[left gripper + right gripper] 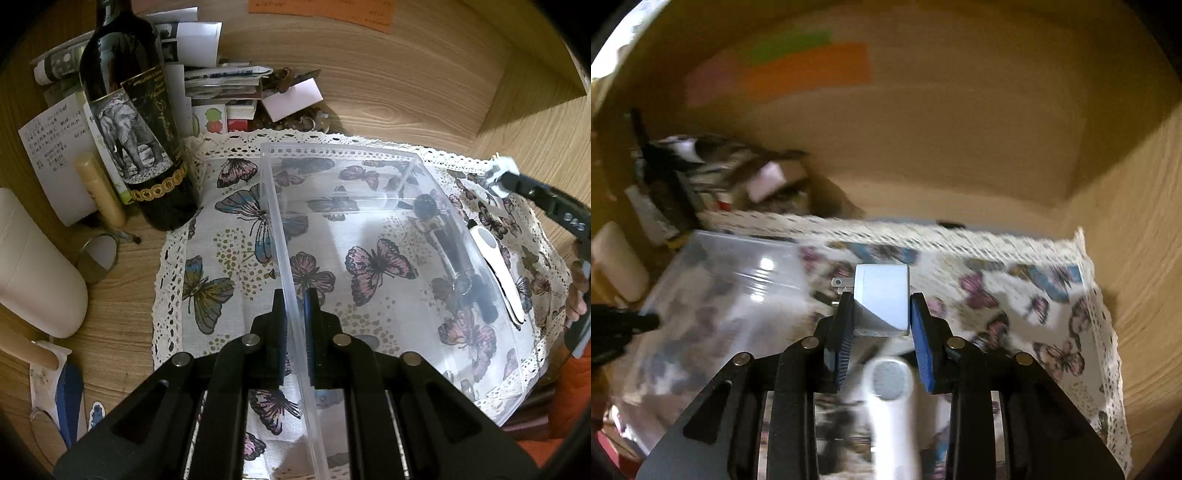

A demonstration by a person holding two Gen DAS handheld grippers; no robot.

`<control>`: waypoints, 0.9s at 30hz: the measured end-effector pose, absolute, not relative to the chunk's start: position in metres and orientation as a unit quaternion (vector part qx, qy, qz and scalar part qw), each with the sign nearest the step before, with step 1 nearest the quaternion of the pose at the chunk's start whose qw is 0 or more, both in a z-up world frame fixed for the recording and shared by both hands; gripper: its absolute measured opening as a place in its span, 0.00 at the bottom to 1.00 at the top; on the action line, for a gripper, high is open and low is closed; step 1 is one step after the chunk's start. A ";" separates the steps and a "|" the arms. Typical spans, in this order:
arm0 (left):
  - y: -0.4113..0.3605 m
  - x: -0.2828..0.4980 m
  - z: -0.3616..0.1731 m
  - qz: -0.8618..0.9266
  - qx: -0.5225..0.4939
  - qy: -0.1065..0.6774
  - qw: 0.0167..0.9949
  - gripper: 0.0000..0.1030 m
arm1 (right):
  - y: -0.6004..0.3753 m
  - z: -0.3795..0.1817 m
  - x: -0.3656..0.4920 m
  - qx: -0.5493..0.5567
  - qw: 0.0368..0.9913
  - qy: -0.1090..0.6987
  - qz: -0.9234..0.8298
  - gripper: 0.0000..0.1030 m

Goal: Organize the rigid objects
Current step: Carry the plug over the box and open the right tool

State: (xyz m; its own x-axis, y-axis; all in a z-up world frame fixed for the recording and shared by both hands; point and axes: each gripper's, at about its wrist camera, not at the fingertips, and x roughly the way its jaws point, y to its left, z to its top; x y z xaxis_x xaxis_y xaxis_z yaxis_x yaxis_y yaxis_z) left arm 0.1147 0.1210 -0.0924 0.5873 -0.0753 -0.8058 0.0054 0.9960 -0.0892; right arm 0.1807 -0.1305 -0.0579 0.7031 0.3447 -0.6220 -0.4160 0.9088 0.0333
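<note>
Left gripper (294,314): clamping the bin (369,236) wall, lower centre.
Right gripper (882,314): gripping the plug (882,299), mid-frame.
Done: dark items lying inside the bin.
Left: plug; white tool (498,269) lying beside the bin.

The left hand-held gripper (294,314) pinches the clear plastic box's (369,229) near wall, over a butterfly cloth (207,258).
</note>
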 end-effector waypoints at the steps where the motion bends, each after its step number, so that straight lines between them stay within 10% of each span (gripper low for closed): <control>1: 0.121 0.115 -0.092 -0.023 -0.039 0.454 0.890 0.09 | -0.125 -0.055 0.177 -0.058 0.921 0.321 0.213 0.27; 27: 0.120 0.113 -0.093 -0.022 -0.029 0.450 0.892 0.09 | -0.019 -0.081 0.172 -0.118 0.866 0.377 0.307 0.27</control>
